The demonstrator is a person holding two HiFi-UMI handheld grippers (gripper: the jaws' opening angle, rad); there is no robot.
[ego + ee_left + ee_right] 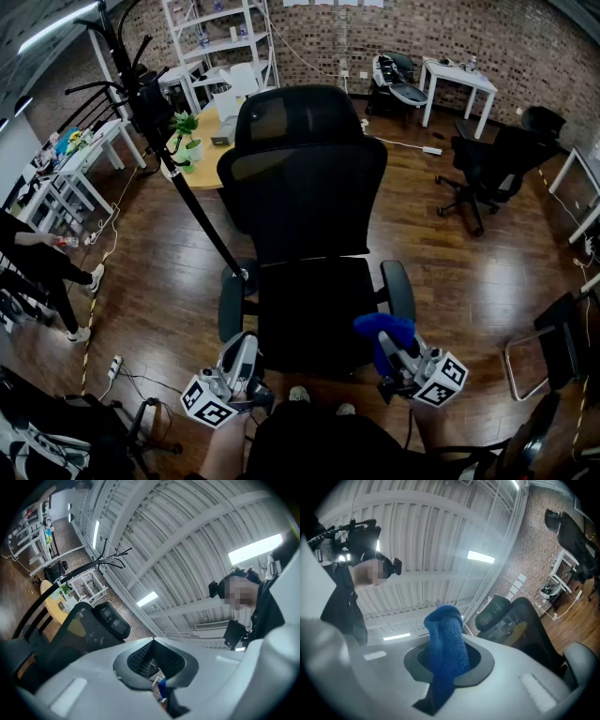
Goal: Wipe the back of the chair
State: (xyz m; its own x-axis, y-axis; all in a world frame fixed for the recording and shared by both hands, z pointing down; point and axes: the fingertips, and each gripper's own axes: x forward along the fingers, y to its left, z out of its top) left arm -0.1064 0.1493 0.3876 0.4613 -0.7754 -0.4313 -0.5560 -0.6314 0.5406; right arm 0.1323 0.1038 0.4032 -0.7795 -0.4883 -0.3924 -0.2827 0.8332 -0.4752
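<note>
A black mesh office chair stands in front of me in the head view, its backrest point(305, 183) and headrest point(298, 117) facing me over the seat point(314, 314). My right gripper point(394, 349) is low by the seat's front right corner, shut on a blue cloth point(384, 328) that bunches up above its jaws. In the right gripper view the blue cloth point(446, 644) fills the jaw gap, with the chair point(525, 620) off to the right. My left gripper point(240, 361) hangs by the seat's front left corner, jaws together and empty. The left gripper view looks upward, with the chair point(75, 634) at lower left.
A black coat stand point(141, 89) leans at the chair's left, beside a round yellow table point(208, 150) with a plant. Another black chair point(487, 159) and a white desk point(459, 80) stand at the right rear. A person point(37, 262) stands far left. A power strip point(114, 367) lies on the wooden floor.
</note>
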